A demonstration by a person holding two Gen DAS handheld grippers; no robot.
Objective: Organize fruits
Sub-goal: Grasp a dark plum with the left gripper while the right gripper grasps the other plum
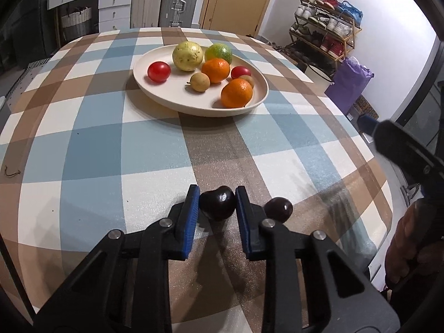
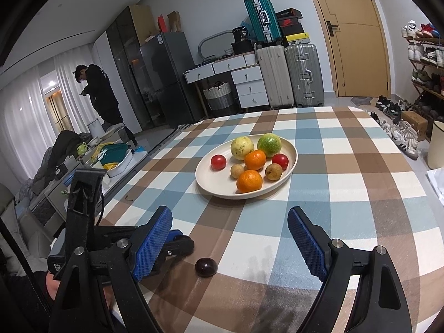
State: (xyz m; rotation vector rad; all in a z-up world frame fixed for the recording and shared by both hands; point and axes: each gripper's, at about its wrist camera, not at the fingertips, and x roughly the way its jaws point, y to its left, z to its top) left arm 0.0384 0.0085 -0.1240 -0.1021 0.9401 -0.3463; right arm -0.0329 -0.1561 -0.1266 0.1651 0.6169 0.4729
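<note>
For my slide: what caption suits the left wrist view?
Left gripper shut on a dark cherry, fruit plate beyond.

Only one marking is reading clearly: the number "30" on a dark tub [image 2: 240,33] sitting on the white drawer unit [image 2: 247,79]. Labels on the stacked shoe boxes [image 2: 290,25] are showing too small to read.

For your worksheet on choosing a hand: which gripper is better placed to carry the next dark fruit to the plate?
Left. The left gripper is shut on a dark cherry, facing the plate. The right gripper is open and empty.
</note>
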